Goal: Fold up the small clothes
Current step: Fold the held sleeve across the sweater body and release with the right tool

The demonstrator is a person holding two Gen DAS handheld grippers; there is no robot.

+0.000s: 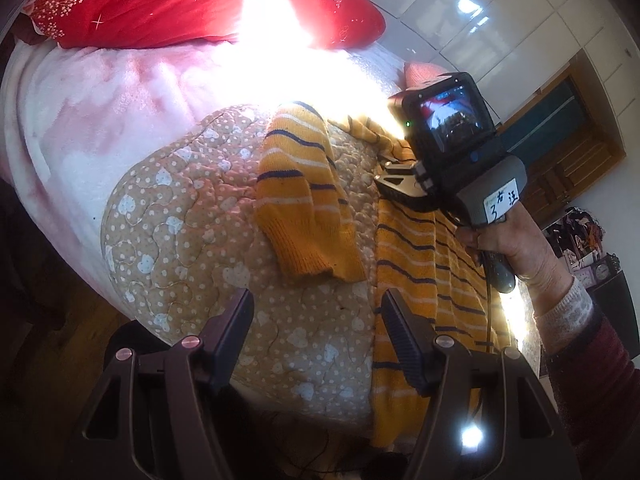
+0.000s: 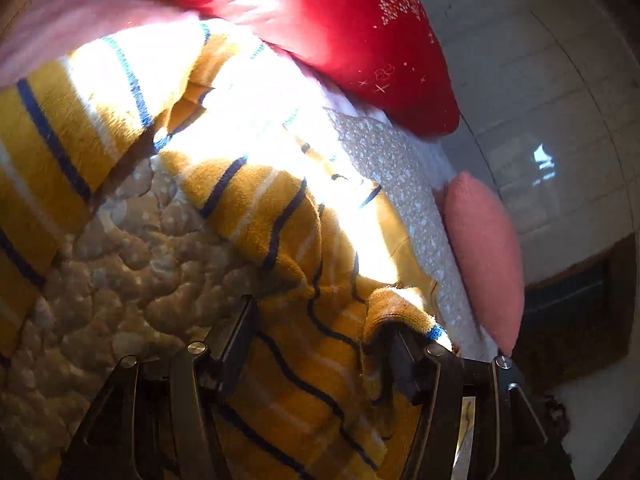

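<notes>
Two grippers, left gripper and right gripper, gape empty over your mustard-yellow navy-striped knitted sweater, spread on the dotted quilted mat so sleeves fold inward.

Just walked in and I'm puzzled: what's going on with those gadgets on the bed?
A person is folding a yellow striped sweater laid on a heart-print quilt, with a two-fingered tool in each hand. The right gripper is open over the sweater's bunched upper part, knit draped on one finger. The left gripper hangs open and empty near the bottom hem. One sleeve is folded over.
</notes>
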